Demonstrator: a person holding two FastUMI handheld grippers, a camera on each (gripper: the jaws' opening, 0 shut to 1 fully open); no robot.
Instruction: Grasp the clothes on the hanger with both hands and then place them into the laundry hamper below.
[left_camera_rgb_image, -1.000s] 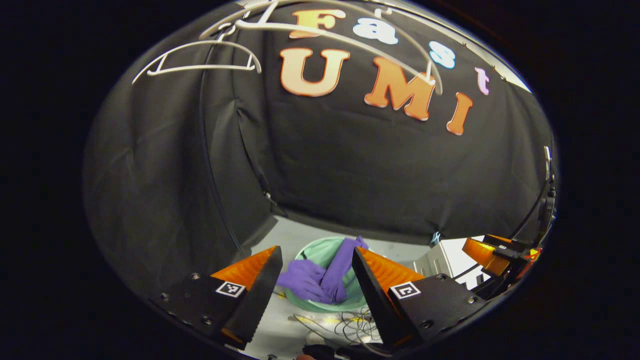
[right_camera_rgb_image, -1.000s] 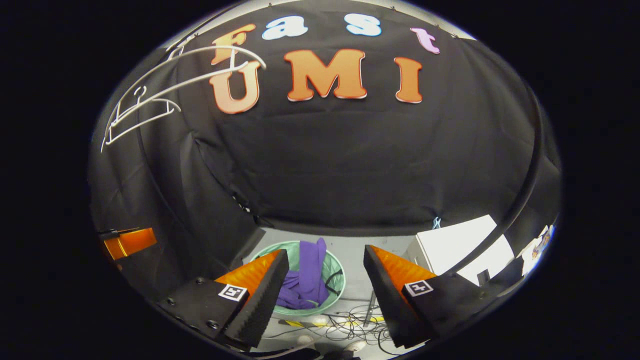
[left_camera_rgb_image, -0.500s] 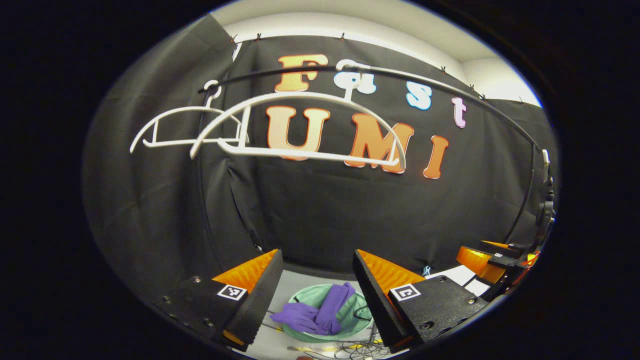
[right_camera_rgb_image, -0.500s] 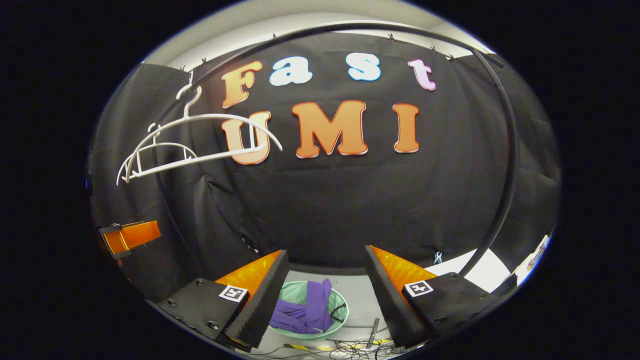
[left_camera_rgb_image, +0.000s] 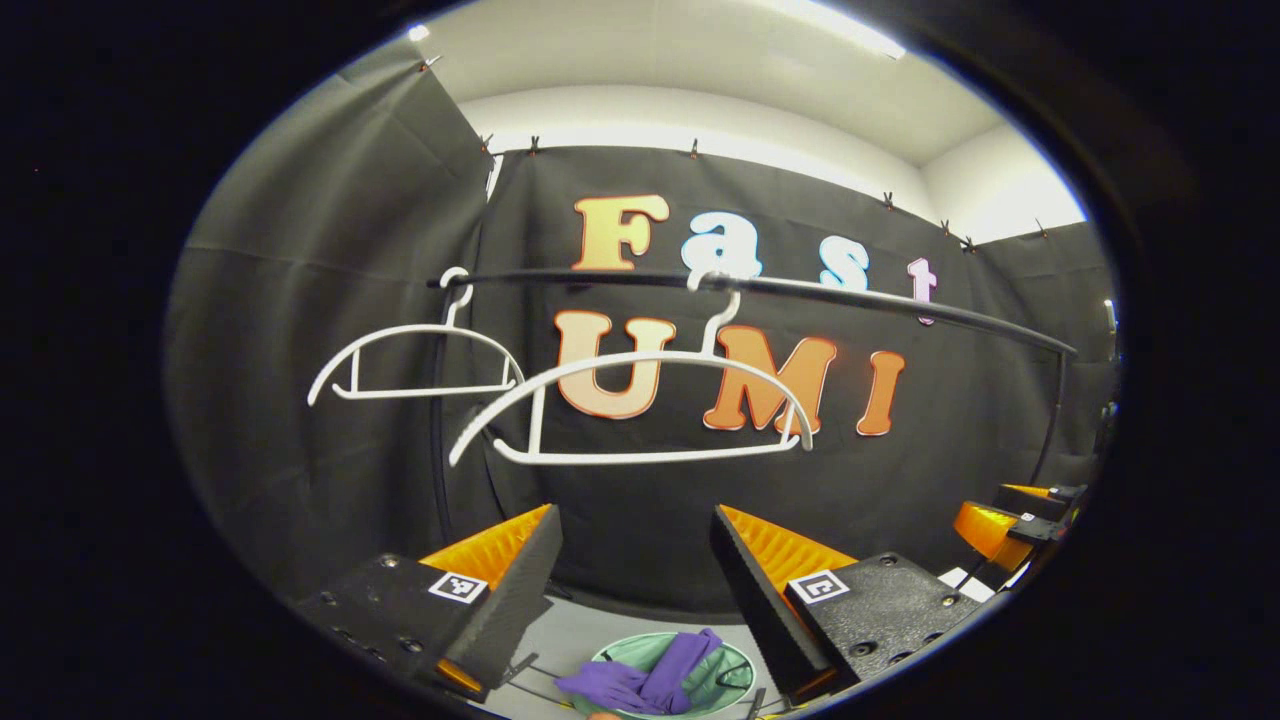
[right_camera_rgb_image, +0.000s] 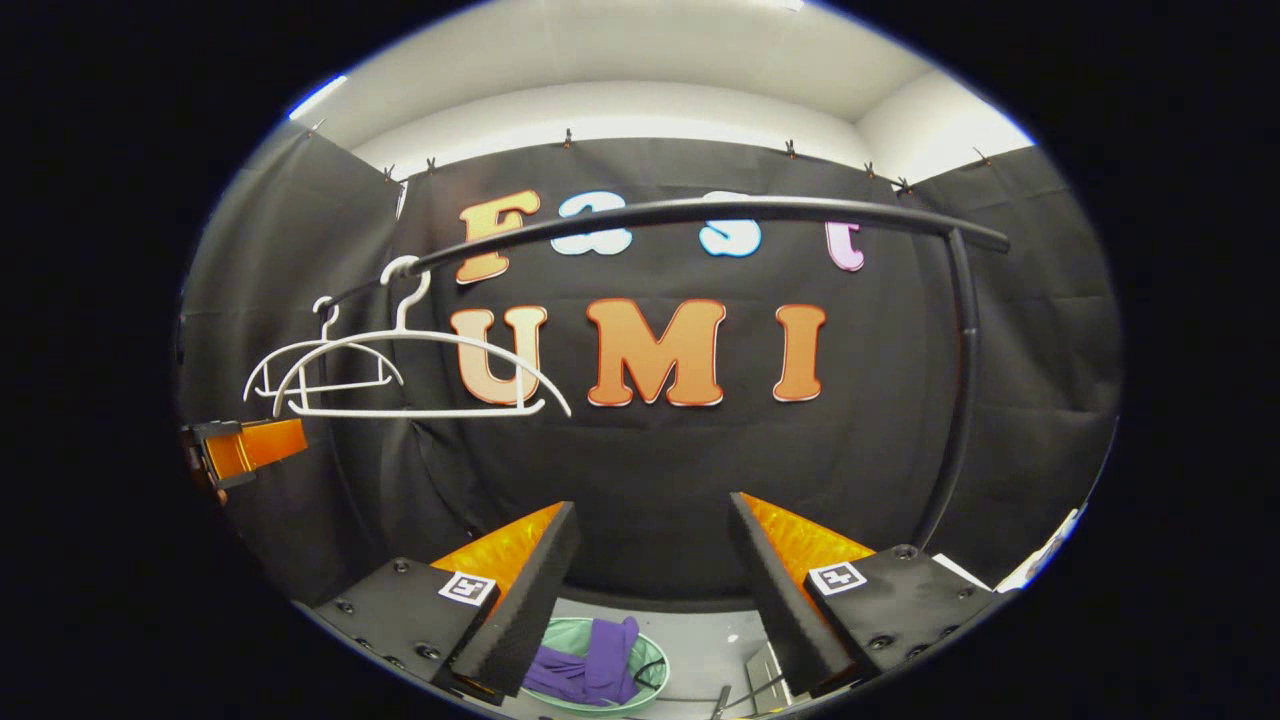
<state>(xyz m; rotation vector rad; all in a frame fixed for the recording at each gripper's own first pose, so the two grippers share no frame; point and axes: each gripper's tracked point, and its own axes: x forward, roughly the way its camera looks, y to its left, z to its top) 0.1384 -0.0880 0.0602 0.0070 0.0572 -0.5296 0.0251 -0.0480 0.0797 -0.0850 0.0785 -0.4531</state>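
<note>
In the left gripper view, the left gripper (left_camera_rgb_image: 632, 590) is seen with its fingers spread apart, nothing held between them. 2 bare white hangers (left_camera_rgb_image: 640, 395) are hung on a black rail (left_camera_rgb_image: 760, 288) above. Far below, purple clothes (left_camera_rgb_image: 650, 675) are piled inside the green laundry hamper (left_camera_rgb_image: 735, 678).

In the right gripper view, the right gripper (right_camera_rgb_image: 650, 590) is likewise spread and empty. The purple clothes (right_camera_rgb_image: 590, 668) are seen lying in the hamper (right_camera_rgb_image: 652, 672) on the floor, with the bare hangers (right_camera_rgb_image: 400, 370) on the rail (right_camera_rgb_image: 760, 210) at upper left.

Purple clothes (left_camera_rgb_image: 640, 678) heaped in green laundry hamper (left_camera_rgb_image: 735, 678), white hanger (left_camera_rgb_image: 640, 400) bare
</note>
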